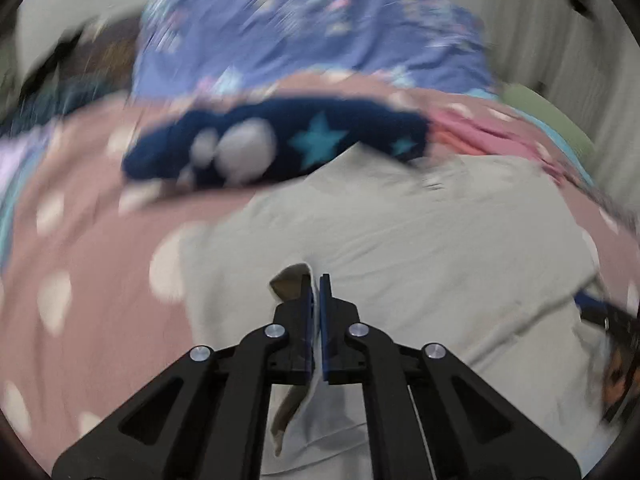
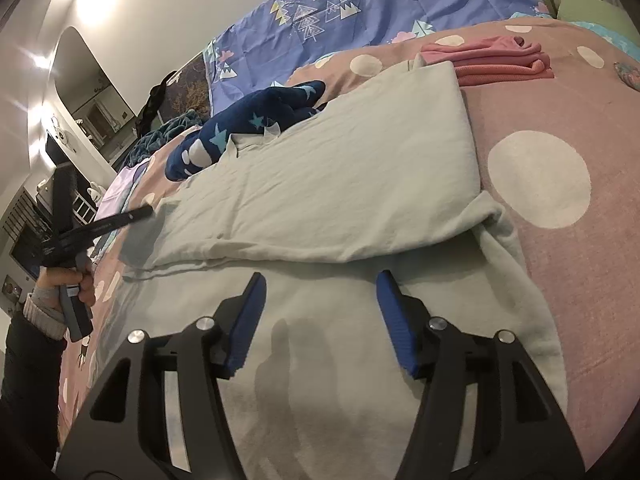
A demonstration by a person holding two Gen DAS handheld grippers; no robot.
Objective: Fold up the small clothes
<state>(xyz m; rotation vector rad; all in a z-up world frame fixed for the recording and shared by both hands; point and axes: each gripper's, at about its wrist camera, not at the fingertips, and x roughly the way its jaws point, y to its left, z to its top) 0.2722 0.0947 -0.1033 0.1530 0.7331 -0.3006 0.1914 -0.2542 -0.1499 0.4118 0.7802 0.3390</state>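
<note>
Left gripper [image 1: 318,280]: pinching grey garment [image 2: 340,184] edge. Right gripper [image 2: 320,280]: fingers wide, over garment; navy star-print garment [image 2: 248,124] at 11 o'clock.

Pale grey garment [image 2: 340,184], navy star-patterned garment [image 2: 248,128], pink white-dotted bedspread [image 2: 560,240], blue-padded fingers [image 2: 248,320].

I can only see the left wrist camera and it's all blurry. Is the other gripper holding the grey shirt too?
Observer: No. The right gripper is open, fingers apart above the grey shirt, gripping nothing.
Operator: Is the shirt folded yet?
Observer: Partly. One layer is folded over, with a straight edge near the pink clothes.
Operator: Are those pink clothes messy?
Observer: No, they sit in a neat folded stack on the dotted blanket.
Operator: Where's my left gripper from there?
Observer: The left gripper meets the shirt's far left edge.
</note>
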